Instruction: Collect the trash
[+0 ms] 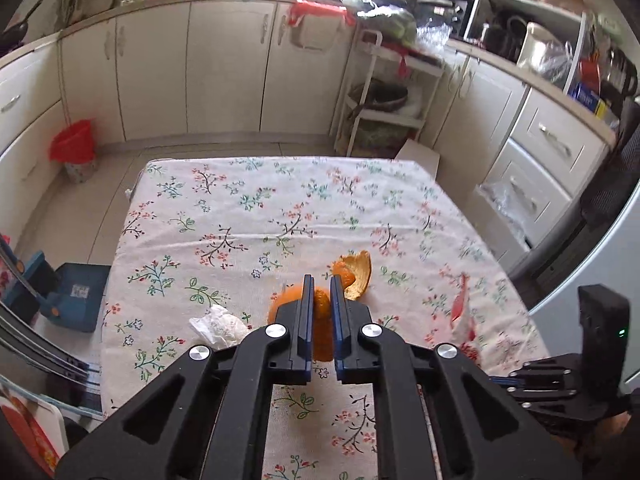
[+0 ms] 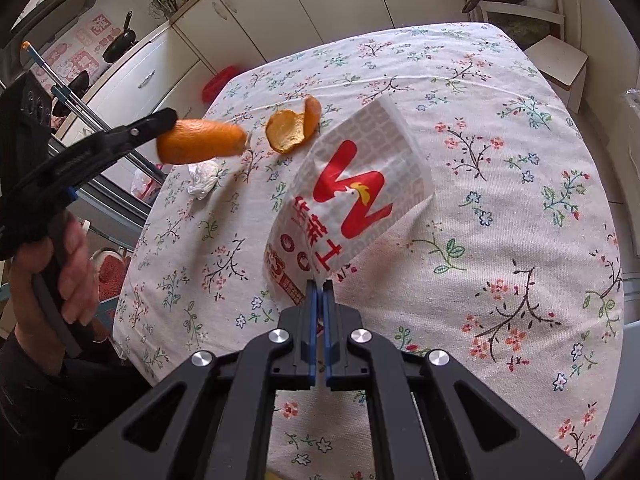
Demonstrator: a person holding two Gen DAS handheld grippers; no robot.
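My left gripper [image 1: 322, 284] is shut on a large piece of orange peel [image 1: 320, 320] and holds it above the floral tablecloth; the same peel [image 2: 200, 141] shows in the right wrist view, lifted off the table. A second curled orange peel [image 1: 356, 276] lies on the cloth just beyond it, and shows in the right wrist view [image 2: 292, 126]. A crumpled white tissue [image 1: 218, 326] lies left of the left gripper, and also shows in the right wrist view [image 2: 204, 178]. My right gripper [image 2: 320, 284] is shut on the edge of a white paper bag with a red logo [image 2: 352, 196], holding it tilted up off the table.
The table [image 1: 240, 208] stands in a kitchen with cream cabinets around it. A bin with a red liner [image 1: 76, 148] stands on the floor at far left. A white rack [image 1: 380, 112] is beyond the table's far right corner. A blue dustpan [image 1: 76, 296] lies left of the table.
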